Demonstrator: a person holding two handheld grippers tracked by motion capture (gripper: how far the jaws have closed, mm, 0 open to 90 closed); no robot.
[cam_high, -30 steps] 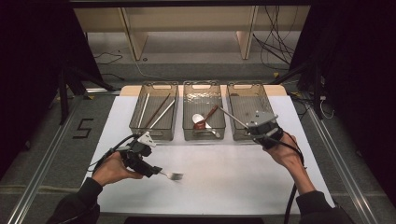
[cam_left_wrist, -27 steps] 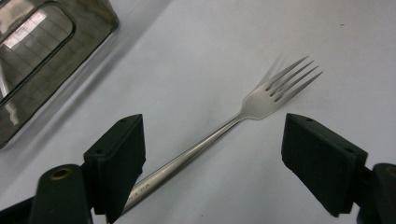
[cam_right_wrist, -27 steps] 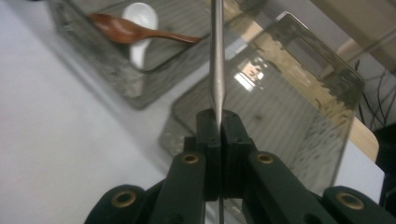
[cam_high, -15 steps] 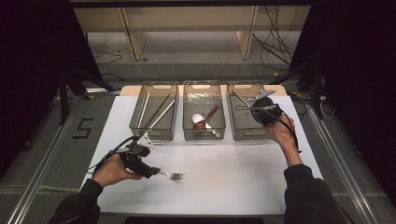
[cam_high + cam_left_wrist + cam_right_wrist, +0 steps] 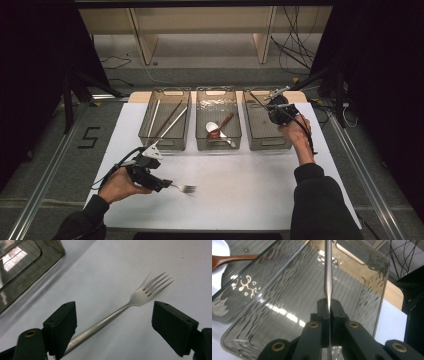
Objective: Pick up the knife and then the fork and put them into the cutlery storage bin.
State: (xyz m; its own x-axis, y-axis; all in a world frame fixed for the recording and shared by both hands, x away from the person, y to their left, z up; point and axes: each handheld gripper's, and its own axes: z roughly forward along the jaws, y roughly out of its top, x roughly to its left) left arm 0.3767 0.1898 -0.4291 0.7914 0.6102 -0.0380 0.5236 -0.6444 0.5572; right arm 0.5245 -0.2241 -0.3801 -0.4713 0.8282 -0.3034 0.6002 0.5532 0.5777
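Surface: white table [image 5: 250, 200], three clear bins, dark room | left tongs [image 5: 113, 327] open — steel fork [image 5: 120, 311] flat on table between the jaws | right tongs [image 5: 328, 307] clamped on thin metal utensil [image 5: 328, 272] over right bin [image 5: 262, 142].

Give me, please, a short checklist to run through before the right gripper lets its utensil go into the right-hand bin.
1. Right gripper clamped on the metal utensil: ok.
2. Utensil over the right bin: ok.
3. Bin floor free beneath it: ok.
4. Utensil's working end identified: cannot tell.
5. Left gripper open around the fork, which lies on the white mat: ok.
6. Fork gripped for its own turn: not ok.
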